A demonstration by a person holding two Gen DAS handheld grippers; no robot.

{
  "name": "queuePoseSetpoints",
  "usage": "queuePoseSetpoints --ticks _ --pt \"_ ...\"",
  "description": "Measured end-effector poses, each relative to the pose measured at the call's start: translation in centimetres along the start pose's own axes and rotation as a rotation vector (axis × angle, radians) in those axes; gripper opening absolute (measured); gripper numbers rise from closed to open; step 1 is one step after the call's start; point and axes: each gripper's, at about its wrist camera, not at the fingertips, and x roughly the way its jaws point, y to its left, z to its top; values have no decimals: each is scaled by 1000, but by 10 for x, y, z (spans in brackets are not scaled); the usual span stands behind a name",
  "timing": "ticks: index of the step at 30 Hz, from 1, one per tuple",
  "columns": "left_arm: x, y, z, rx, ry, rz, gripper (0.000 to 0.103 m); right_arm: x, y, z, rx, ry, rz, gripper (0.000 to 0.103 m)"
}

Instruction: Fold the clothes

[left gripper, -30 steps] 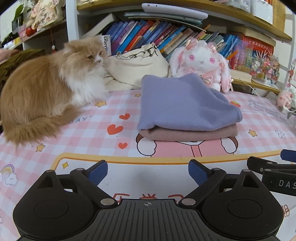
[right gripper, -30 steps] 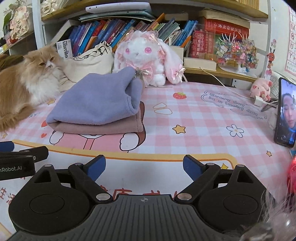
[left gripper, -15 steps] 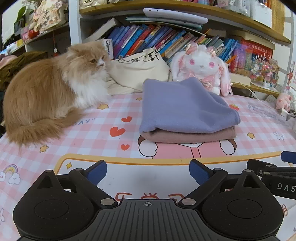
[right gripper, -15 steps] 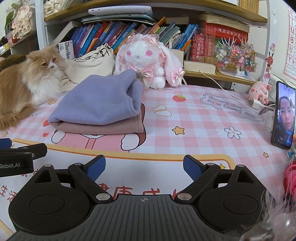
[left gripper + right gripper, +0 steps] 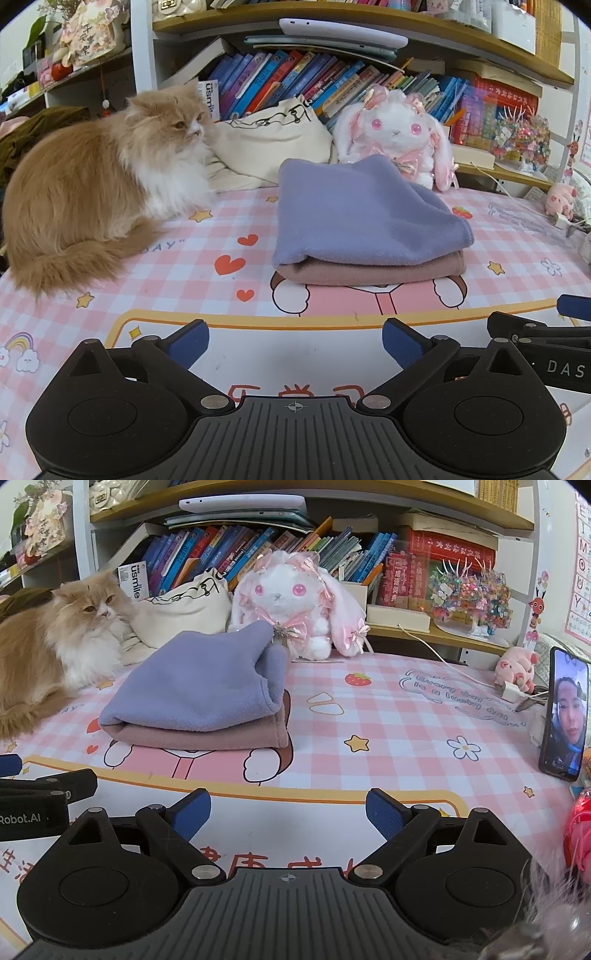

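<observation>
Both the left gripper (image 5: 295, 338) and right gripper (image 5: 288, 814) stand wide and empty over the near bench (image 5: 388, 716). Farther off, the lavender fleece (image 5: 362, 214) lies folded on a folded pink garment (image 5: 369, 271); any tidying should square edges gently, clear of the cat (image 5: 92, 195) at left.

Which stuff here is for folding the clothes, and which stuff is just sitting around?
For the folding:
- purple fleece garment, folded on top
- dusty-pink garment, folded underneath
- left gripper, open, empty
- right gripper, open, empty

Just sitting around:
- ginger-and-white cat
- white bunny plush
- cream tote bag
- phone
- pink pig toy
- books
</observation>
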Motion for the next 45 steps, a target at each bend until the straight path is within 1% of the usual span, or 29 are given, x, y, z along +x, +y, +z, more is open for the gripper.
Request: queuePoseSetpoints --ticks 9,24,45 --pt "7 1 2 -8 16 -8 101 3 -3 1 8 6 -20 91" --pt "16 6 4 -29 49 -15 101 7 0 3 2 11 -22 91" --pt "11 9 4 -27 46 -12 101 3 2 2 12 4 -19 91"
